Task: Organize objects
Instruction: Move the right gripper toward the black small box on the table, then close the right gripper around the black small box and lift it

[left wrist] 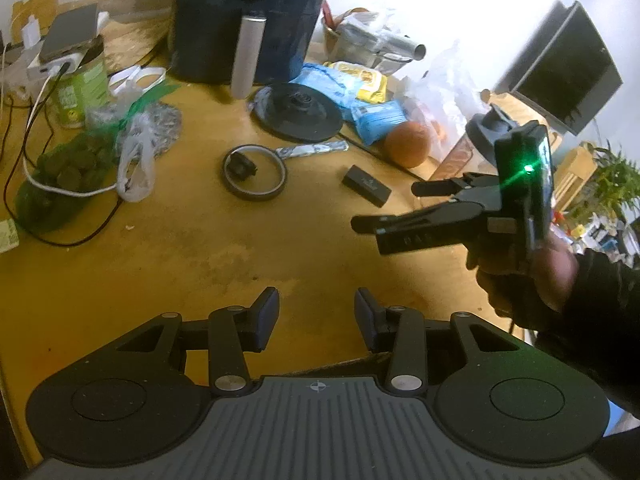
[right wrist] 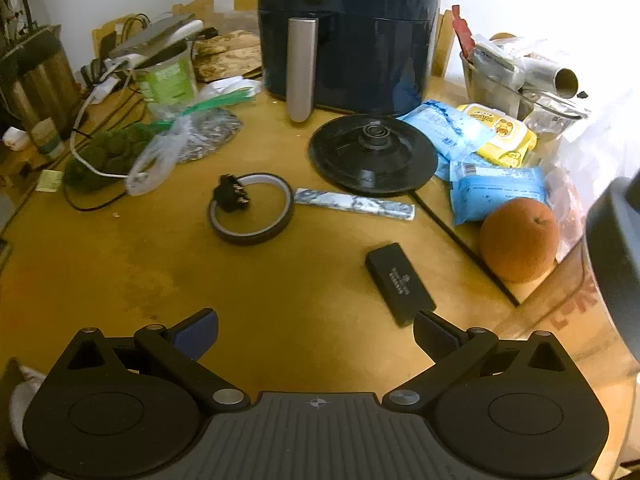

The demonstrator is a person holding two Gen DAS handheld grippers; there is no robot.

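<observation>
Both tongs empty: right gripper spread wide, left gripper narrower. Black box lies just ahead-right of the right fingers, near the orange, long axis angled away-left.

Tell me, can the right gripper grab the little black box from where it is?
Probably yes. The right gripper is open, and the black box lies flat just ahead, near its right finger, with bare table around it.

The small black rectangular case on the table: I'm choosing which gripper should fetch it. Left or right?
Right. The right gripper, open and empty, sits just short of the small black rectangular case; the left gripper sits farther back.
</observation>
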